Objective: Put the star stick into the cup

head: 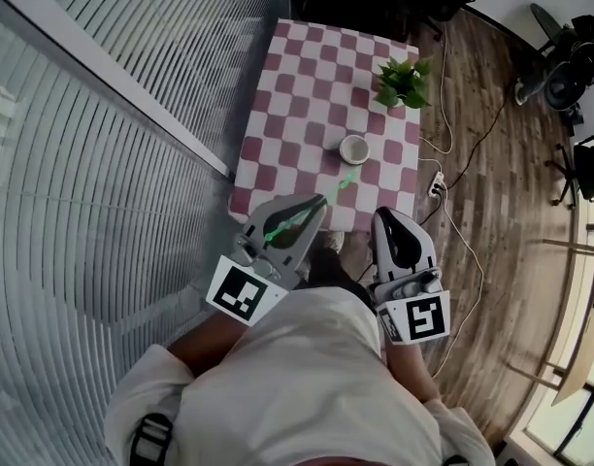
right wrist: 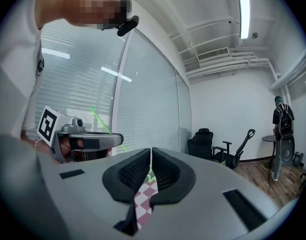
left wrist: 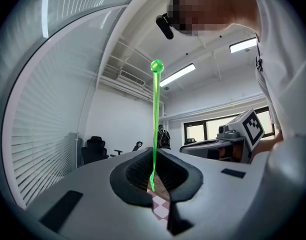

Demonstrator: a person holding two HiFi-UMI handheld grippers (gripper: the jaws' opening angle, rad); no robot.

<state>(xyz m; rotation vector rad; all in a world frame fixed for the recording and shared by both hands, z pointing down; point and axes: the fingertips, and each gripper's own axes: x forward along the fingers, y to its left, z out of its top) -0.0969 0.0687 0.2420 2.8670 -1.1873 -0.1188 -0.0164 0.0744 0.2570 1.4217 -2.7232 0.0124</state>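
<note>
With left gripper (left wrist: 154, 174) clamped on green star stick (left wrist: 155, 114), right gripper (right wrist: 150, 171) shut, empty — steer tip over white cup (head: 354, 149) toward table's (head: 278, 134) near edge, then lower.

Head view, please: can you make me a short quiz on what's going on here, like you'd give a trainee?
1. Which gripper grips the green star stick? A left; B right; C neither.
2. True or false: the star stick already stands in the cup.
3. Fill in: beyond the cup on the checked table stands a potted ___.
Key: 1 A, the left gripper; 2 false; 3 plant.
</note>
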